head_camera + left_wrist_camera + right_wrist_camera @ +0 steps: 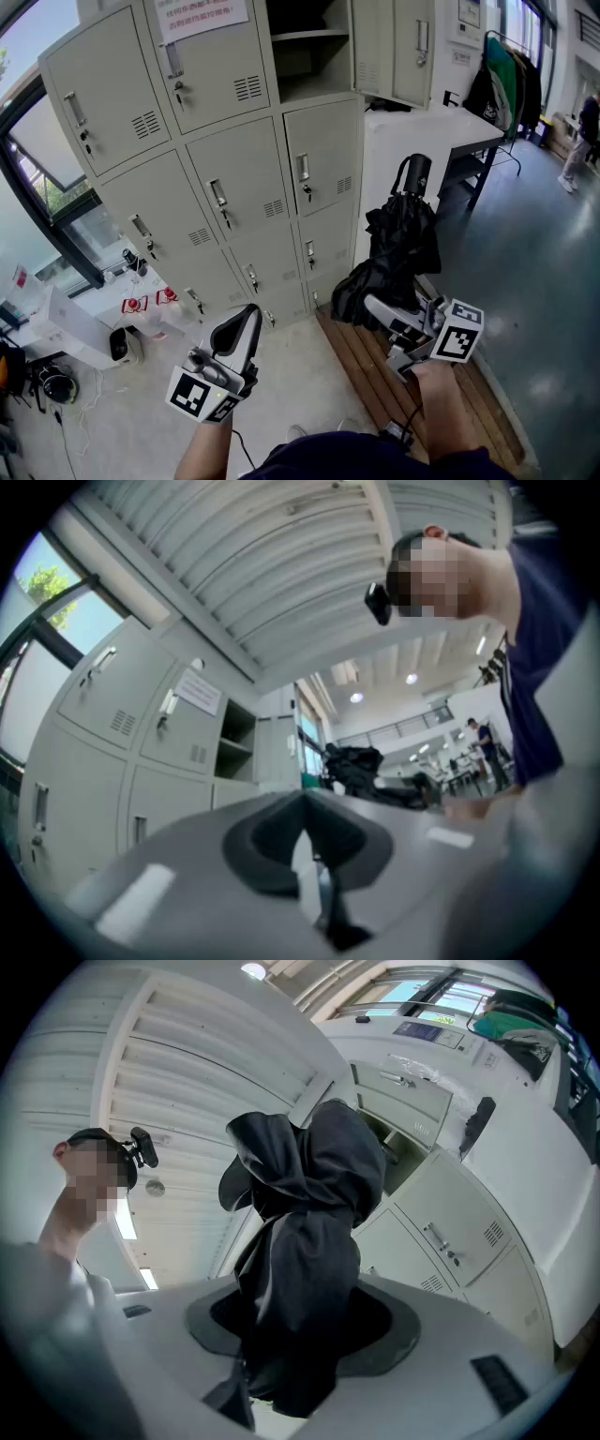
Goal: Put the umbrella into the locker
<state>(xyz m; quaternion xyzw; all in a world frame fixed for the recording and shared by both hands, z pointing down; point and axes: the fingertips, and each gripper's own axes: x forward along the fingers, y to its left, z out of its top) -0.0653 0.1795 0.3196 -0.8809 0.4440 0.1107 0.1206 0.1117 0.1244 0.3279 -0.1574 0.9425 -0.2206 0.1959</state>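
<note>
A folded black umbrella (pixel 400 246) stands nearly upright in my right gripper (pixel 373 306), its handle (pixel 416 174) at the top. In the right gripper view the umbrella's cloth (pixel 305 1241) fills the gap and my right gripper (pixel 295 1354) is shut on it. The grey lockers (pixel 234 169) rise ahead, and one open locker (pixel 309 47) shows a shelf at the top middle. My left gripper (pixel 246 325) hangs lower left, shut and empty. In the left gripper view its jaws (pixel 305 832) meet, with the umbrella (pixel 356 766) and the open locker (pixel 234 747) beyond.
A white table (pixel 441 127) stands right of the lockers, with a clothes rack (pixel 506 75) behind it. A person (pixel 581 131) stands at the far right. Wooden slats (pixel 370 375) lie below my right gripper. Boxes and small items (pixel 122 342) sit on the floor by the window at left.
</note>
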